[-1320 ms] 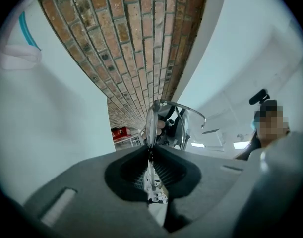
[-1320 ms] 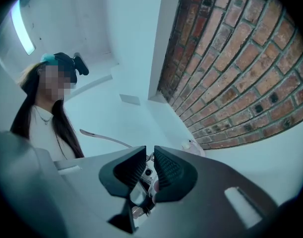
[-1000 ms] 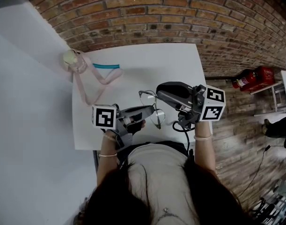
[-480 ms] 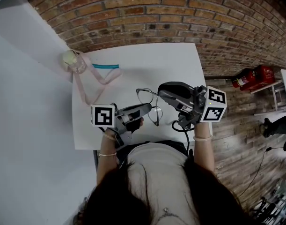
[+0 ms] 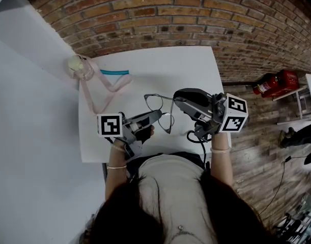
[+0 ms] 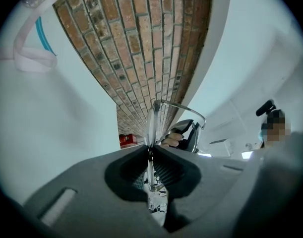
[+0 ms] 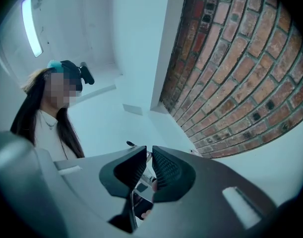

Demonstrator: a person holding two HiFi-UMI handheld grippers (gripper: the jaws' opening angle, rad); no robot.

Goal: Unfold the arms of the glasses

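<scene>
A white table (image 5: pixel 145 65) stands against a brick wall (image 5: pixel 170 14), with wooden floor to the right, where a red extinguisher (image 5: pixel 275 83) lies. At the table's far left corner stands a bottle (image 5: pixel 79 65). A pink strap (image 5: pixel 102 93) trails from it across the top, and a teal strip (image 5: pixel 115 71) lies just beside the strap's loop.

The glasses (image 5: pixel 155 103) are up off the table near its front edge, held between the two grippers. The left gripper (image 5: pixel 156 115) reaches in from the left. In its own view the jaws are closed on the frame, which stands edge-on (image 6: pixel 151 125) right at the left gripper's (image 6: pixel 151 150) pad tips. One thin arm curves off to the right from the top of the frame. Beyond it the other gripper shows, with a hand on its grip.

The right gripper (image 5: pixel 176 99) comes in from the right, and its tip meets the end of the glasses' upper arm, which runs across from the far lens. In the right gripper view the jaws (image 7: pixel 149 150) stand almost together, with only a thin slit between the ribbed pads. A thin dark wire end shows just left of the tips. The arm looks pinched there, though the pads hide the contact itself.
</scene>
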